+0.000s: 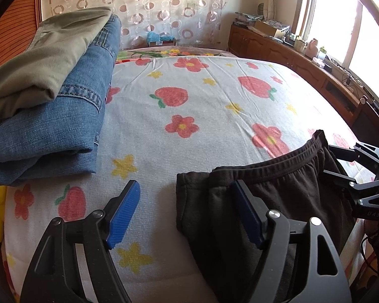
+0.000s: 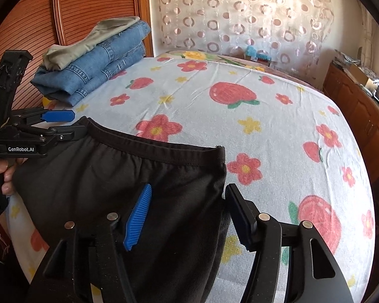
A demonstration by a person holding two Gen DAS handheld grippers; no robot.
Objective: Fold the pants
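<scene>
Black pants [image 2: 128, 176] laid flat on flowered bed sheet [image 2: 278, 131], waistband turned away from both grippers. Left gripper [image 1: 187, 214] held wide apart, nothing pinched; pants' edge seen between its blue pads. Right gripper [image 2: 189, 217] held apart too, nothing squeezed; pants' other edge lies between its pads. Folded jeans [image 1: 63, 116], green cloth [image 1: 43, 58] piled on top, seen far off, left of left gripper.

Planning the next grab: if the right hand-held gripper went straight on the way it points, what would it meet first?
Probably the black pants, near their right edge below the waistband; its open jaws straddle that edge, with the bedsheet just beyond. Depth is unclear.
</scene>
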